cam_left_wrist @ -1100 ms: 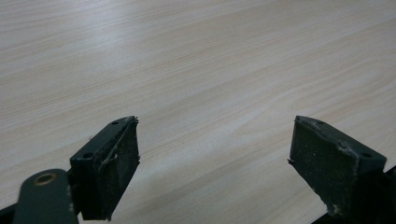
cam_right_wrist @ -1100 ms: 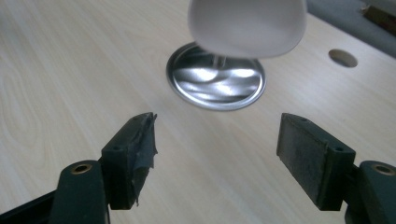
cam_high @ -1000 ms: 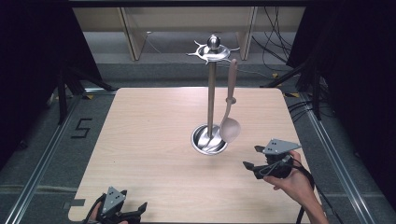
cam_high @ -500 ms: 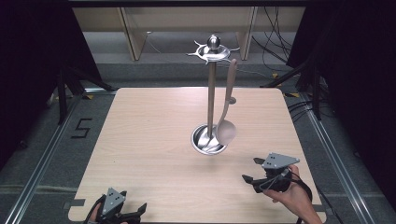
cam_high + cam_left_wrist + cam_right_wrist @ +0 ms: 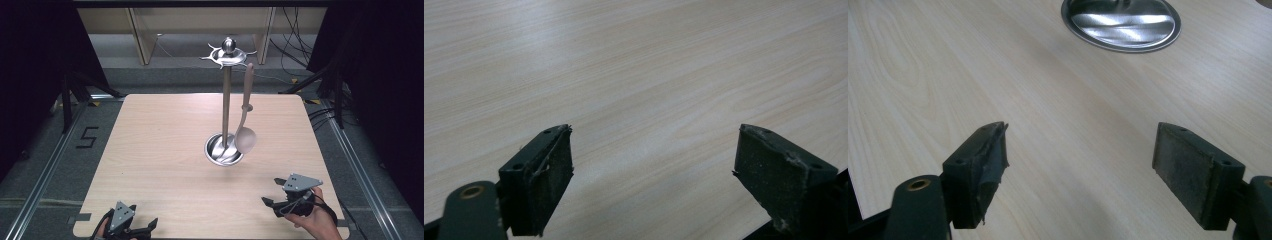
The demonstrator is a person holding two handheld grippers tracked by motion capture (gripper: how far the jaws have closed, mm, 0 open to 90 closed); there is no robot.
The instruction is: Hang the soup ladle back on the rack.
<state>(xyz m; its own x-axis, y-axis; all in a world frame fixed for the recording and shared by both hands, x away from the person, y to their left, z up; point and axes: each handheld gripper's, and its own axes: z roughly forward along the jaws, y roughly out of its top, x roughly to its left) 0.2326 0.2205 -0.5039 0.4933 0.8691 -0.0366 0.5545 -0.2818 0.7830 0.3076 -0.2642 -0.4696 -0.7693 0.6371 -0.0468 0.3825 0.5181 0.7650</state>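
Two grippers sit low at the near edge of a pale wooden table (image 5: 165, 150), each held in a person's hand, and both have their jaws spread wide with nothing between them. The left gripper (image 5: 142, 231) rests at the near left corner; in the left gripper view its fingers (image 5: 541, 182) frame bare wood grain, with no object ahead of them. The right gripper (image 5: 270, 192) lies near the near right corner, the hand (image 5: 320, 225) behind it and its grey plate on top. In the right gripper view its fingers (image 5: 979, 170) stand apart over bare wood, and beyond their tips, well clear of them, lies the round shiny base (image 5: 1121, 22) of a metal utensil stand (image 5: 226, 107). From the high view that stand rises upright at the table's middle, ahead of and to the left of the right gripper's fingers. One spoon (image 5: 244, 127) hangs from the stand's top ring, its bowl down beside the base, far from both pairs of fingers.
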